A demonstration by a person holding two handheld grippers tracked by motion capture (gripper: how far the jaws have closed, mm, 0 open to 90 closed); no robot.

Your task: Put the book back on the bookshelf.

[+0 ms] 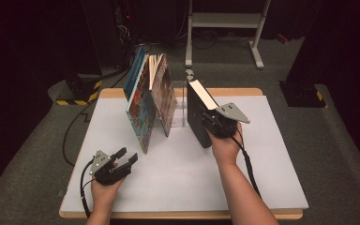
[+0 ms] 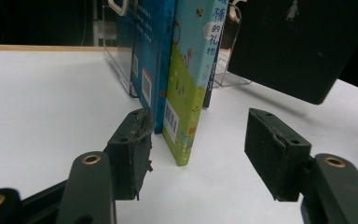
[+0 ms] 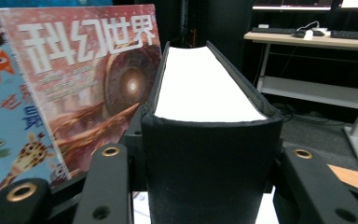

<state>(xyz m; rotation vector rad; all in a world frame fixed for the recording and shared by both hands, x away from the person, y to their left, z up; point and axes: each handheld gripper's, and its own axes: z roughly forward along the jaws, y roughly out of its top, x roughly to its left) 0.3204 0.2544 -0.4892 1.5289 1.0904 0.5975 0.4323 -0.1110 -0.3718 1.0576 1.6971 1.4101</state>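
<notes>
Black book [image 3: 209,154] between right gripper [image 3: 209,186] fingers, beside leaning books [image 1: 150,101].

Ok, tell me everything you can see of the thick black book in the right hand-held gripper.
The black book is a thick hardback with a plain, matte black cover and a white page block. It stands upright on the white table, right of the leaning colourful books and apart from them. The right hand-held gripper is clamped across its spine, one jaw on each cover. A small pale mark shows on one cover; no title is readable.
</notes>
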